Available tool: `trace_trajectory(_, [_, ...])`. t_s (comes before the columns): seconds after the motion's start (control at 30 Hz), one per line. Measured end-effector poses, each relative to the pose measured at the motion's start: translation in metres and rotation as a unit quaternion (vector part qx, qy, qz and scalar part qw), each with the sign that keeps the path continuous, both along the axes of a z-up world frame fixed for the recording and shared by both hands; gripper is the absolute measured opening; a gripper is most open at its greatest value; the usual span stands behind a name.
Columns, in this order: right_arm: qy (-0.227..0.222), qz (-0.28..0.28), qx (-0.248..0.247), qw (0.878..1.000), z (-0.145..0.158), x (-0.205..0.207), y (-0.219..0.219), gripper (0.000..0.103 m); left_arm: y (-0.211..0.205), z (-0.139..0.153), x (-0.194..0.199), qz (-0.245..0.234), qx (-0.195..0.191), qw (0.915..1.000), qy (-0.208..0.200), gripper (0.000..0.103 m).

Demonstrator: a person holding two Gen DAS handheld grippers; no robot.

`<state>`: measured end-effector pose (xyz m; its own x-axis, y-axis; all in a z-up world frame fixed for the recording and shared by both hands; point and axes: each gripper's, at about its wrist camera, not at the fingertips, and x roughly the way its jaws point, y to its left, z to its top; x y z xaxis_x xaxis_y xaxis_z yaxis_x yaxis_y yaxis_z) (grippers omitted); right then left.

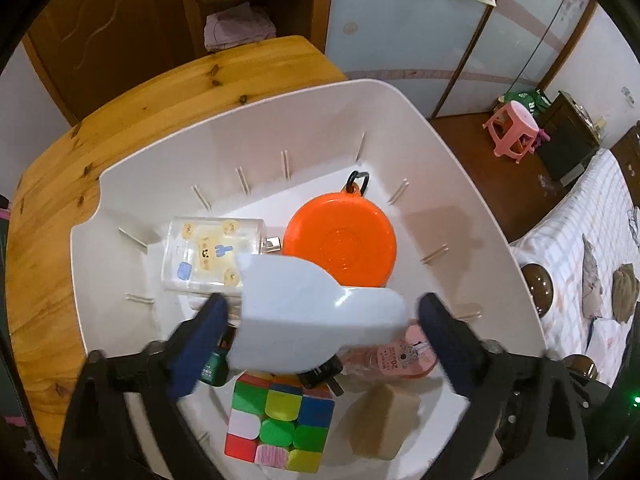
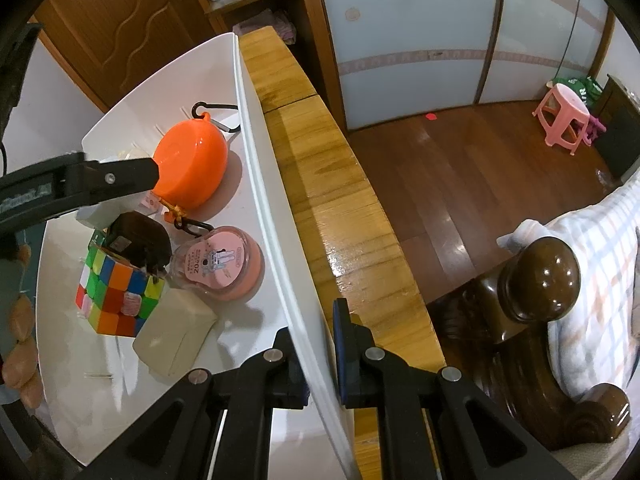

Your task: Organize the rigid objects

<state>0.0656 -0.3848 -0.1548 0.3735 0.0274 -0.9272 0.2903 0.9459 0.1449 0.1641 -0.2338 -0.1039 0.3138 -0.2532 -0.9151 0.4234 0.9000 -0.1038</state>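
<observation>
The right gripper has its fingers closed on the white bin's wall, while only the left view shows the left gripper spread open around a pale blue piece above the puzzle cube, with the orange case beyond.

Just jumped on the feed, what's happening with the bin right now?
The left claw hangs open over the white bin, with a pale white piece between its fingers, apparently released or about to drop. The right claw straddles the bin's side wall, steadying it on the wooden table. Already inside: an orange round case, Rubik's cube, clear bottle, pink case and beige block.
</observation>
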Motion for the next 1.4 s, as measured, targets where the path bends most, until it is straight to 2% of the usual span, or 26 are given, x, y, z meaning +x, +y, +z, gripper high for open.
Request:
trace_trajectory(0.1, [0.001, -0.001, -0.002, 1.000, 0.001, 0.000, 0.001, 0.010, -0.002, 0.005, -0.004, -0.004, 0.007, 0.9998, -0.018, 0.101])
trace_trajectory(0.4, [0.006, -0.003, -0.005, 1.000, 0.005, 0.001, 0.003, 0.010, 0.006, 0.011, -0.013, -0.001, -0.002, 1.0000, -0.009, 0.101])
trace_trajectory(0.57, [0.007, -0.004, -0.016, 1.000, 0.012, -0.001, 0.006, 0.011, 0.014, 0.023, -0.022, 0.000, -0.006, 0.9998, -0.021, 0.101])
trace_trajectory(0.77, [-0.002, -0.004, -0.025, 1.000, 0.025, -0.009, 0.010, 0.011, 0.031, 0.042, -0.036, 0.008, -0.007, 0.9994, -0.032, 0.101])
trace_trajectory(1.07, [-0.010, 0.000, -0.047, 0.999, 0.045, -0.022, 0.021, 0.012, 0.067, 0.067, -0.062, 0.027, -0.003, 0.9972, -0.070, 0.101])
trace_trajectory(1.23, [-0.058, 0.003, -0.060, 0.997, 0.069, -0.030, 0.023, 0.012, 0.088, 0.073, -0.070, 0.046, -0.006, 0.9961, -0.075, 0.101])
trace_trajectory(1.4, [-0.077, 0.012, -0.077, 0.994, 0.091, -0.034, 0.033, 0.012, 0.107, 0.079, -0.081, 0.062, -0.006, 0.9948, -0.081, 0.101])
